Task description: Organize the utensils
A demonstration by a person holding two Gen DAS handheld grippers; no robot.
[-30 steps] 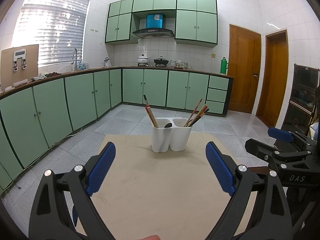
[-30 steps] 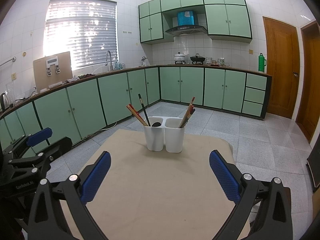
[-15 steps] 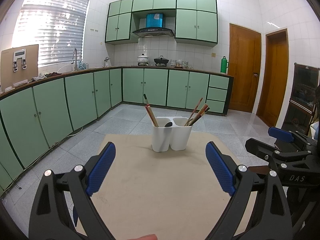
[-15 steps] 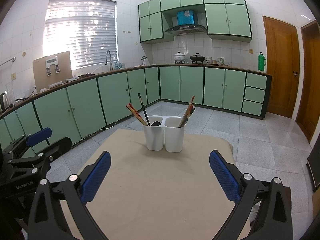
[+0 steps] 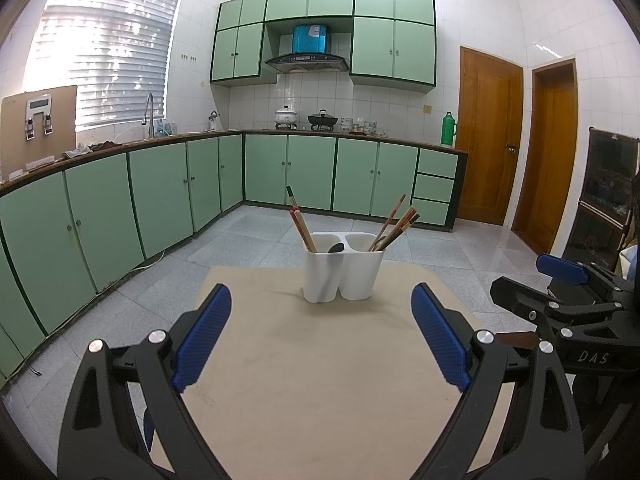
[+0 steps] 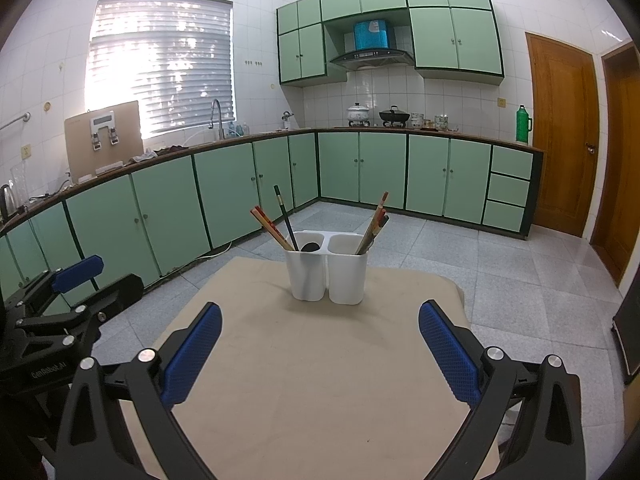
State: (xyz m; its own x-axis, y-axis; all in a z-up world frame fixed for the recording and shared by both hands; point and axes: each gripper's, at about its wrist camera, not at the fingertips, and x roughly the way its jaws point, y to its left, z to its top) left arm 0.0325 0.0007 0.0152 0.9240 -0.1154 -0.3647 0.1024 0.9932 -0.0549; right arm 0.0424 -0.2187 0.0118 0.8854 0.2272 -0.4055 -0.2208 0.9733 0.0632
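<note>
Left wrist view: the left gripper (image 5: 320, 334) hangs released over the near part of the table (image 5: 320, 392), its blue pads (image 5: 202, 338) spread wide with nothing between them. Beyond the fingertips, toward the far edge of the beige tabletop, stands the white utensil holder (image 5: 342, 276), upright, with two compartments side by side. The left compartment holds reddish chopsticks (image 5: 303, 228) leaning left, one dark stick rising behind them, and a black spoon (image 5: 336, 247) whose bowl shows at the rim. The right compartment holds a bundle of brown chopsticks (image 5: 396, 222) leaning right. At the right edge of this view the right gripper (image 5: 560, 280) shows from the side, well apart from the holder; only one blue pad of it is plain here.

In the right wrist view, the right gripper (image 6: 320, 350) is likewise released, its pads wide apart and empty above the near tabletop (image 6: 320, 400). The utensil holder (image 6: 327, 270) sits ahead, between the lines of the two fingers and near the far edge of the table. The left gripper (image 6: 80, 280) shows at the left edge, apart from the holder.

Outward, grey floor tiles (image 6: 520, 280) surround the table. Green cabinets (image 6: 400, 172) run along the far wall and the left side under a dark counter, with two pots (image 6: 376, 114) below the range hood (image 6: 372, 58). A window with blinds (image 6: 160, 64) lies far left, and wooden doors (image 6: 560, 136) far right.
</note>
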